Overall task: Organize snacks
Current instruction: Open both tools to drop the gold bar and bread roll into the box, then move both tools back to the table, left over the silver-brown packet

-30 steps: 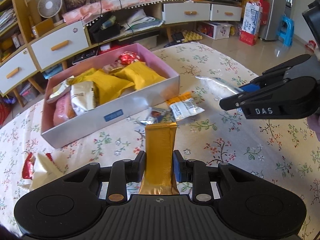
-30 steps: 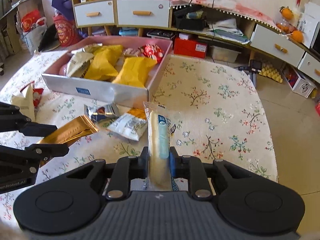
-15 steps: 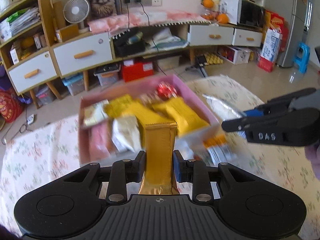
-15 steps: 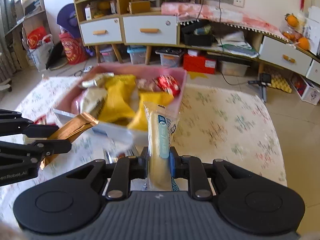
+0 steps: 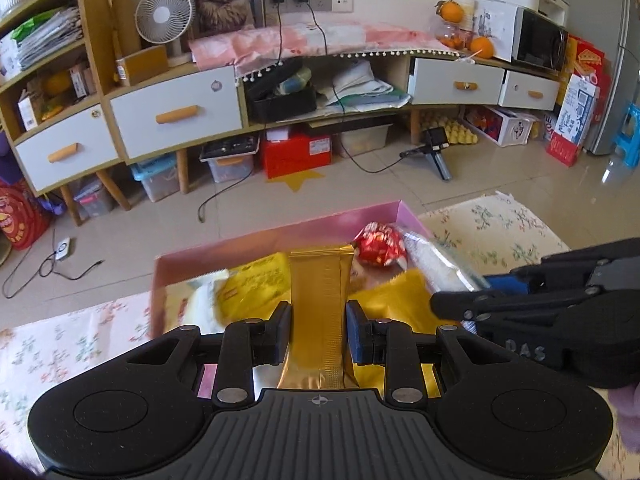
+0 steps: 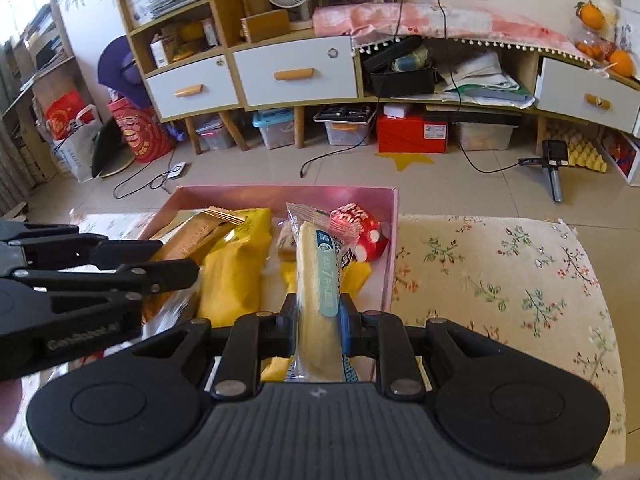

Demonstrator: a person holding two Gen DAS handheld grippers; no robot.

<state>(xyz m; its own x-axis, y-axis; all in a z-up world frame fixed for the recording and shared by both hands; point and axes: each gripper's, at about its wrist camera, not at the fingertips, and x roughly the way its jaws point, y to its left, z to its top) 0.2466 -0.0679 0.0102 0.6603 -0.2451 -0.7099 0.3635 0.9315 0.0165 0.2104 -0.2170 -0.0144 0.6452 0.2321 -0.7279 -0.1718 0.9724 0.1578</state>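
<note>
Left wrist view
Left gripper (image 5: 319, 330): fingers are clamped on the gold sachet (image 5: 320, 312), which is held upright above the pink box (image 5: 276, 236).
Box contents: yellow packets (image 5: 256, 284) and a red wrapped sweet (image 5: 378, 245) are seen; the near part of the box is hidden behind the gripper body.
Right gripper (image 5: 456, 304): seen side-on at the right; its fingers are closed on the clear-wrapped bread stick (image 5: 436, 264), whose lower end is hidden by them.
Worktop (image 5: 496, 228): a floral cloth is visible; most of it is cut off.

Right wrist view
Right gripper (image 6: 319, 326): fingers are clamped on the bread stick (image 6: 318, 276), held over the right part of the box (image 6: 394, 240).
Left gripper (image 6: 172, 264): enters from the left; the sachet (image 6: 200, 236) projects past its fingers over the box. The grip point is hard to make out.
Blur: the packets under the left gripper are smeared.
</note>
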